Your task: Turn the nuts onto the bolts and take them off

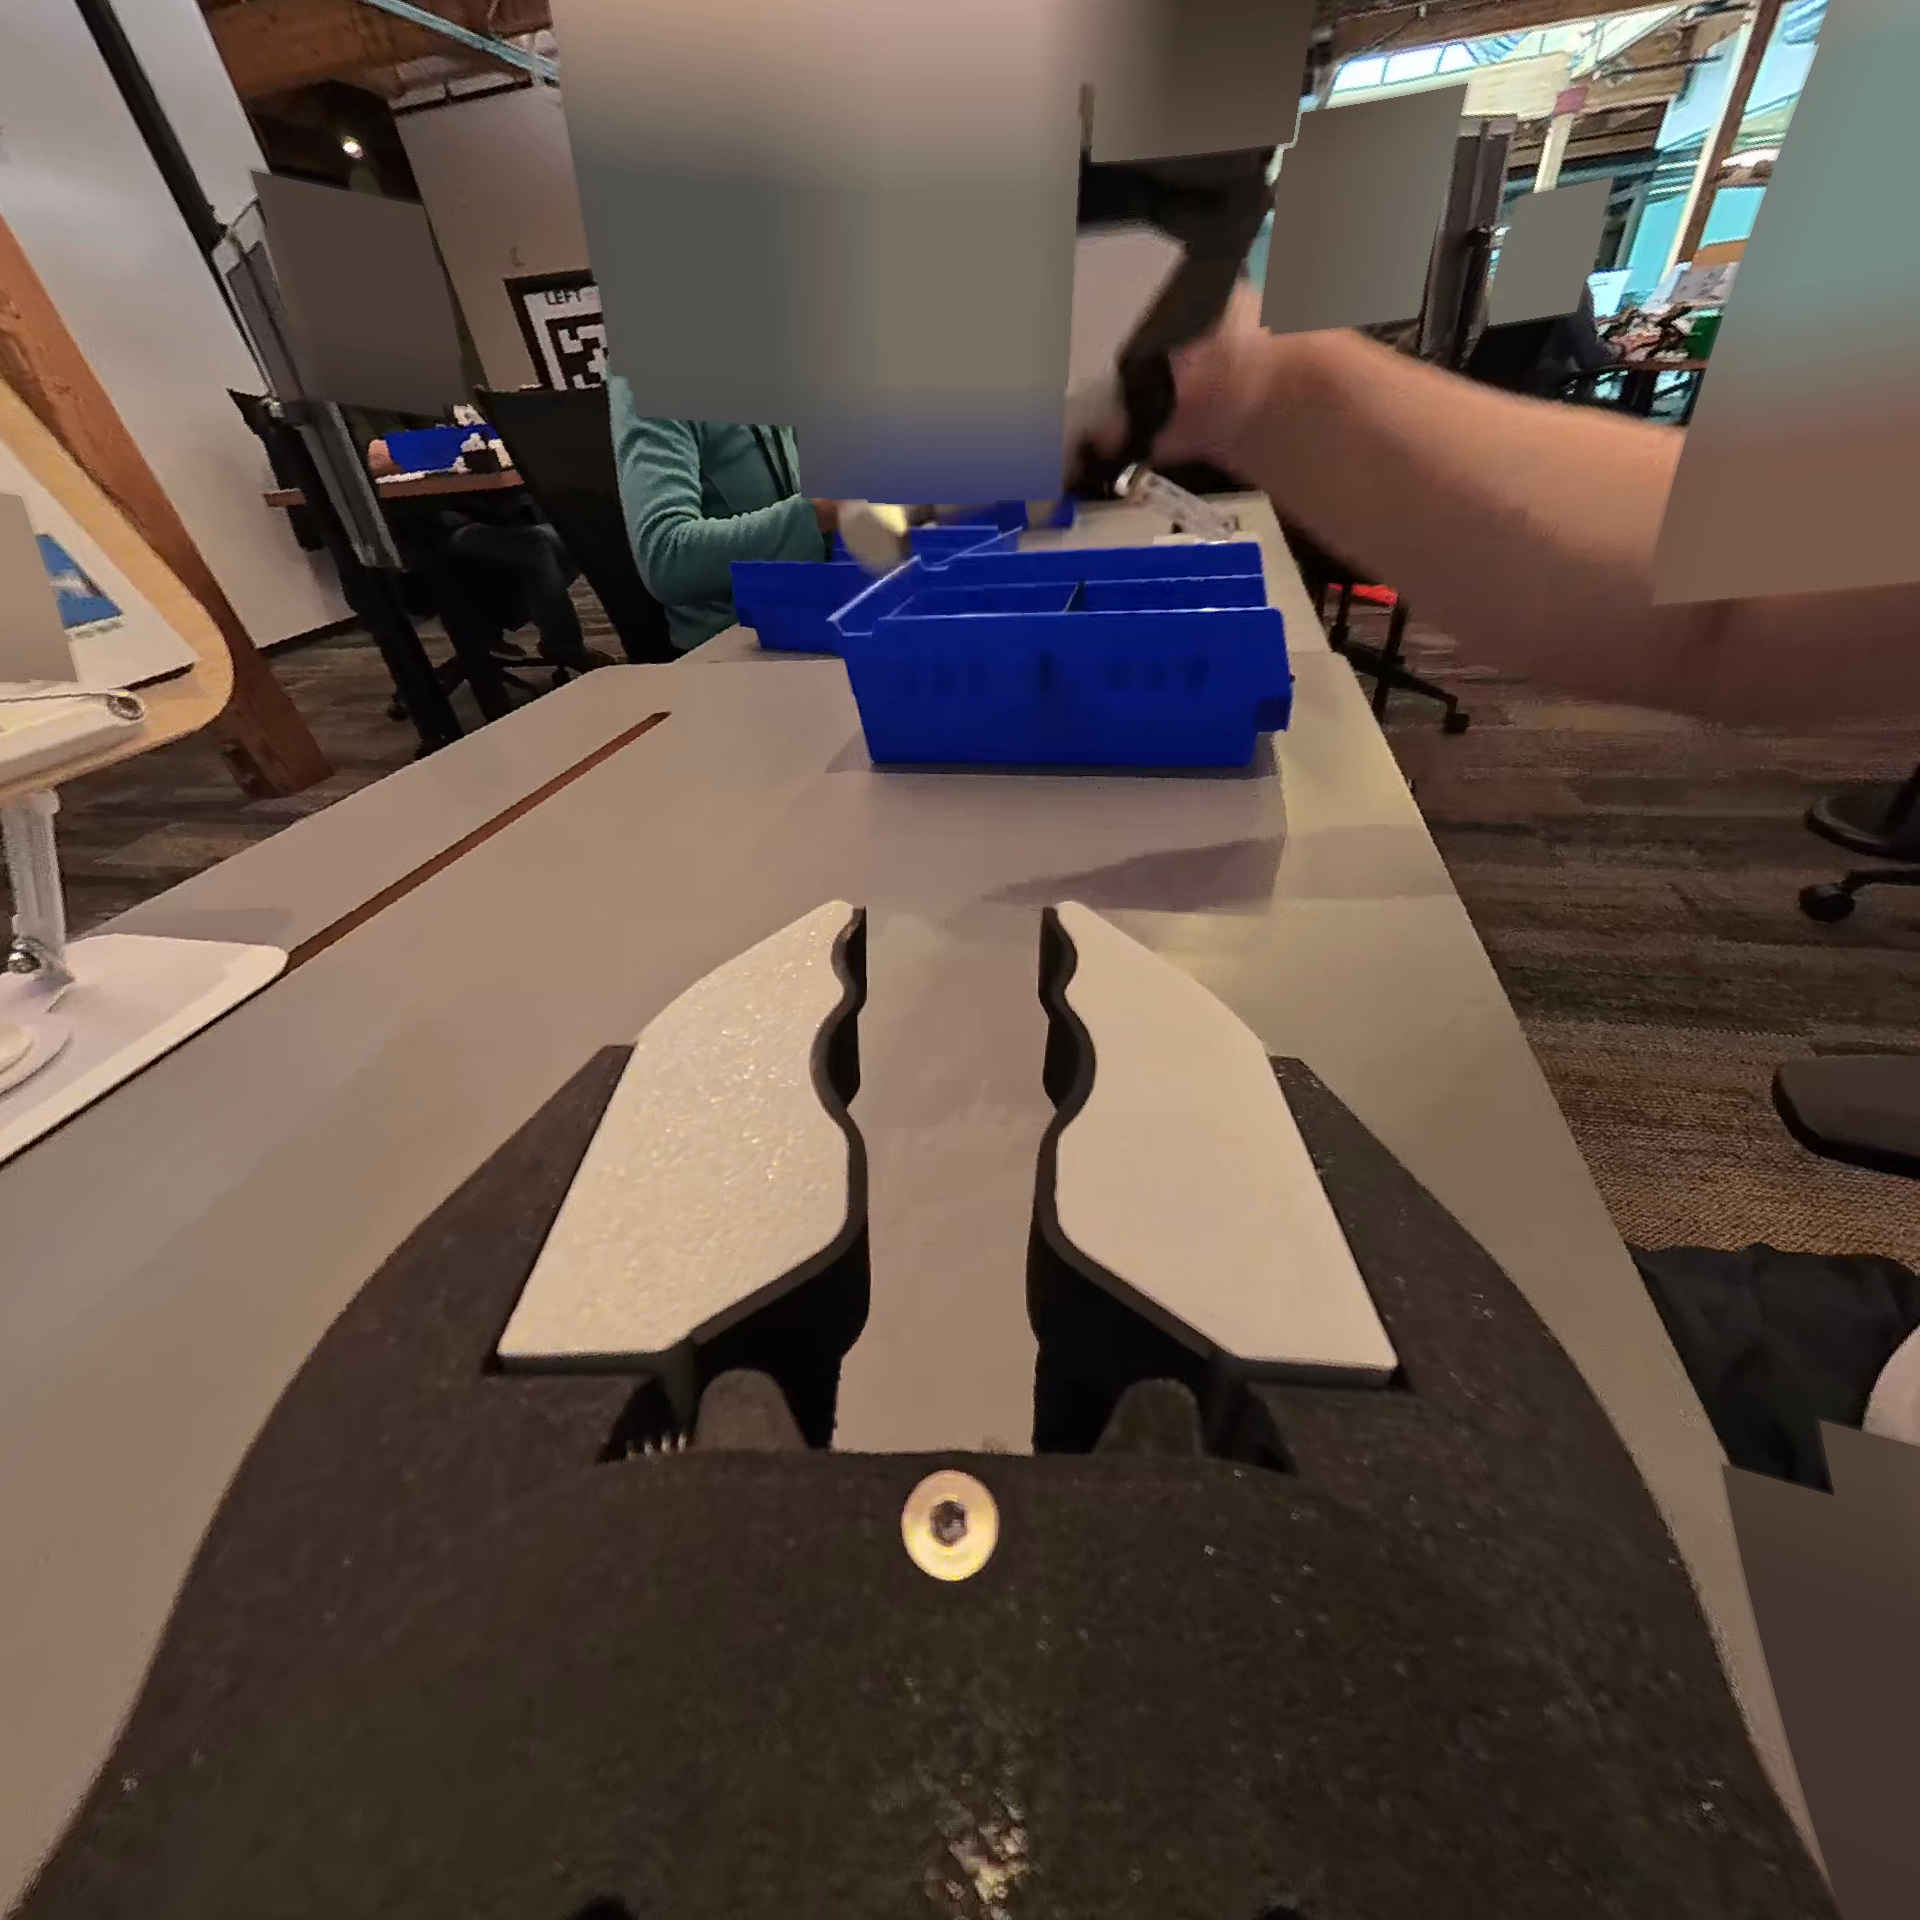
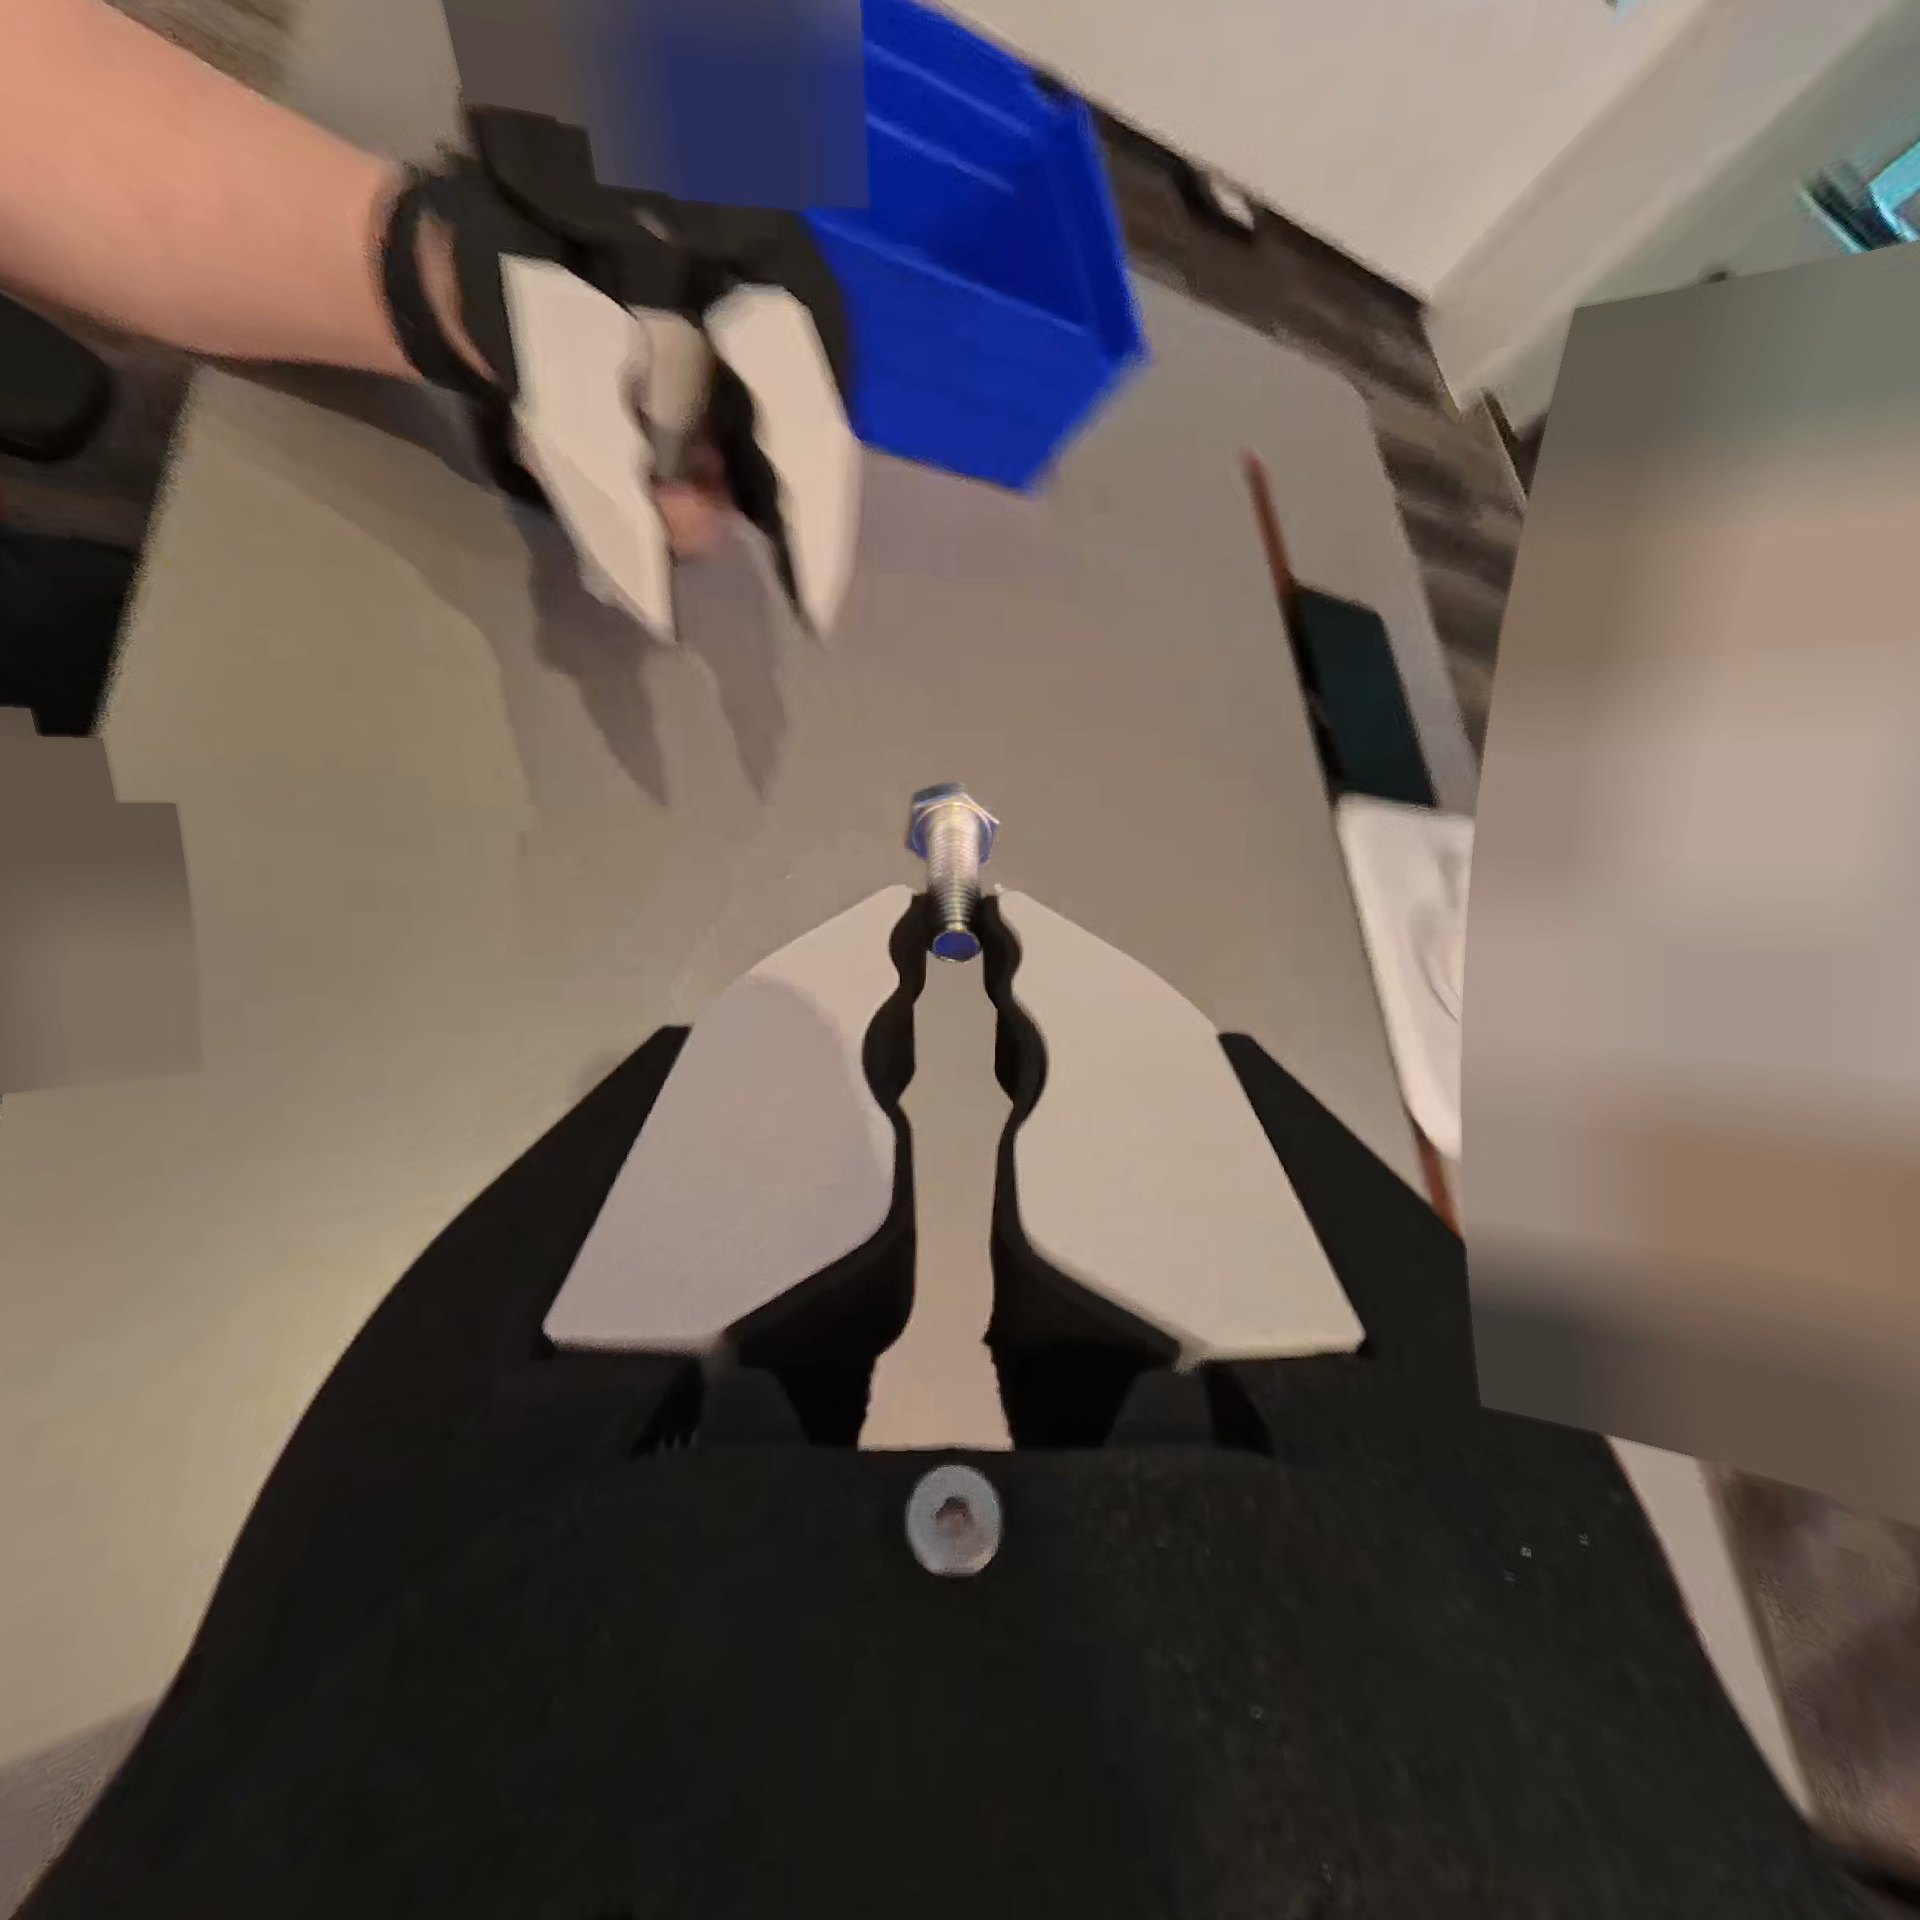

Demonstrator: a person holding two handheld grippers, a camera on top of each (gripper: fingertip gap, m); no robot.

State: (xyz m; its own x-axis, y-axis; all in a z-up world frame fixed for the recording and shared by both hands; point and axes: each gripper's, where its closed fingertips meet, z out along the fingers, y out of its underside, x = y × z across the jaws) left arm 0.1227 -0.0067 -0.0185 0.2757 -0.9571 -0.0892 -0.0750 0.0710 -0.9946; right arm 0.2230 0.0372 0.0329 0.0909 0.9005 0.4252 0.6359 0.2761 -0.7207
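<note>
Sticking out from the tips of the right gripper (image 2: 954, 914) is a shiny bolt (image 2: 954, 878), pinched tight by its threaded end. A nut (image 2: 951, 812) sits on the bolt near its head, at the far end. The bolt hangs above the gray table (image 2: 416, 935). The left gripper (image 1: 951, 925) is spread apart and holds nothing; gray table shows between its fingers. A blue bin (image 1: 1070, 665) with small sections stands on the table past the left gripper. Farther back there are more blue bins (image 1: 800, 603), where a person in a teal sleeve (image 1: 686, 509) sits.
</note>
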